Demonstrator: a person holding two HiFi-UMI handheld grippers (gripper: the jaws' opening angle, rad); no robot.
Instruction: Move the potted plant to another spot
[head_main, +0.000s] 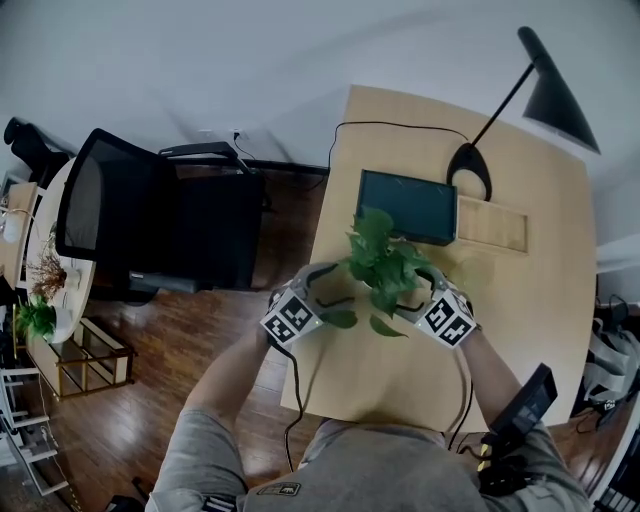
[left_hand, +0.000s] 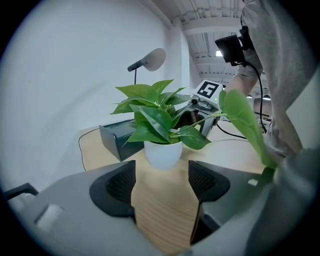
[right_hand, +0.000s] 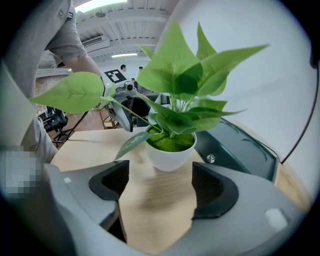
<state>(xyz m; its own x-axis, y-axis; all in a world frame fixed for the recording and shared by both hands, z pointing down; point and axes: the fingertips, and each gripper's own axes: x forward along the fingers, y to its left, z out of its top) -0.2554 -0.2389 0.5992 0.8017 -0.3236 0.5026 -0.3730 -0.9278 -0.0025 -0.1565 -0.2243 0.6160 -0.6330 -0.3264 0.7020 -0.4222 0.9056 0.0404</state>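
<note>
The potted plant (head_main: 380, 262) has broad green leaves and a small white pot, and it stands upright on the light wooden table (head_main: 520, 300). In the left gripper view its pot (left_hand: 162, 153) sits just beyond my left gripper (left_hand: 161, 179), whose jaws stand open with only tabletop between them. In the right gripper view the pot (right_hand: 172, 156) is likewise just ahead of my open right gripper (right_hand: 160, 182). From the head view, the left gripper (head_main: 335, 288) and right gripper (head_main: 424, 292) flank the plant from either side. Leaves hide the pot there.
A dark flat box (head_main: 408, 205) lies just behind the plant. A black desk lamp (head_main: 545, 85) stands at the table's back right, beside a shallow wooden tray (head_main: 492, 225). A black office chair (head_main: 150, 215) is left of the table. A cable (head_main: 296, 400) hangs by the near left edge.
</note>
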